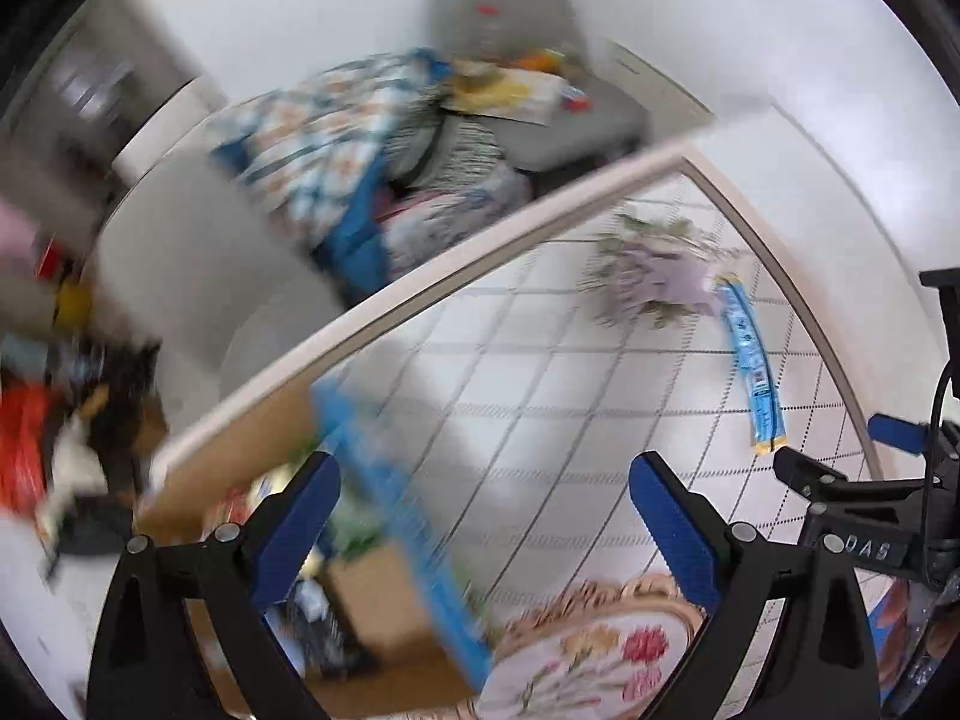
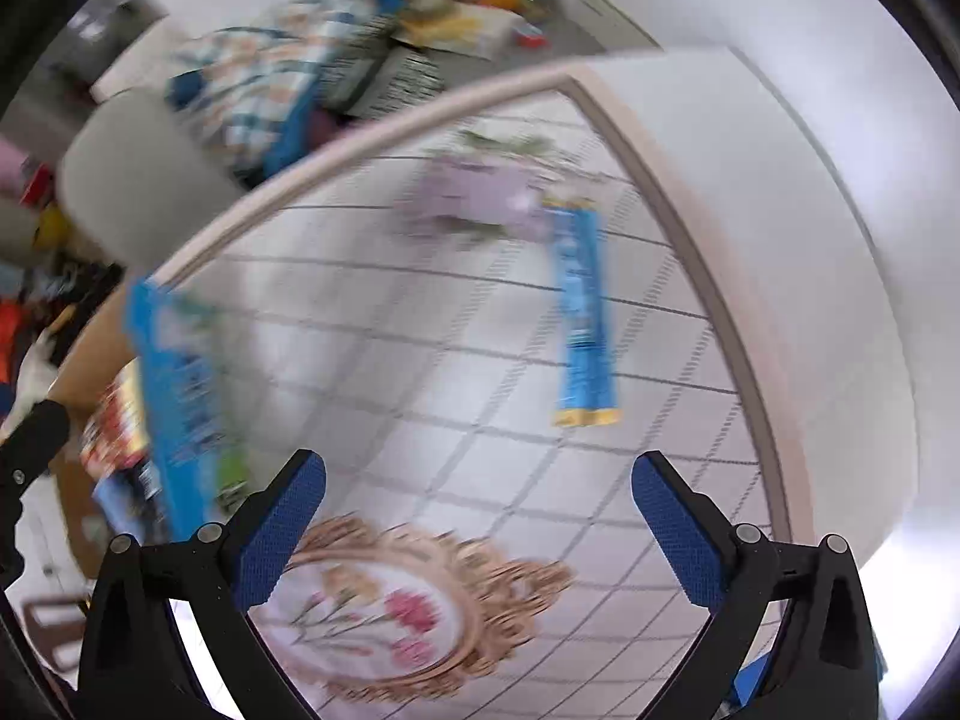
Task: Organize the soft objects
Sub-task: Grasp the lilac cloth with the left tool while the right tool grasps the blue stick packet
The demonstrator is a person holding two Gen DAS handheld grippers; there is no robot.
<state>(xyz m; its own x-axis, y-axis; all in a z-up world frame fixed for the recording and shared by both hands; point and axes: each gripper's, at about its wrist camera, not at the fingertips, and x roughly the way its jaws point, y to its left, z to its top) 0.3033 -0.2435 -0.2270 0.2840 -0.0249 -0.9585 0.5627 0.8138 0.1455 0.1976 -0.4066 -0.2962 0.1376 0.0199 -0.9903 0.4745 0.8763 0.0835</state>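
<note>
Both views were smeared by motion blur, yet the layout read clearly. The left gripper [image 1: 483, 516] and the right gripper [image 2: 477, 516] each hung over the table [image 2: 420, 360] with jaws spread wide and nothing between them. The table's pale edge band [image 1: 420, 282] ran diagonally on the far side and met a second edge at a corner by the white wall [image 2: 810, 240]. The checked cloth between the grippers and that corner lay mostly bare. On it were two blue packets: one long packet [image 2: 582, 312] lying flat near the corner, and a second blue packet [image 2: 177, 396] at the table's left edge. One lilac floral item [image 2: 480, 198] touched the long packet's far end, and one embroidered round mat [image 2: 384, 612] sat just under the grippers. Beyond the far edge was a patterned heap of fabric [image 1: 336, 138].
</note>
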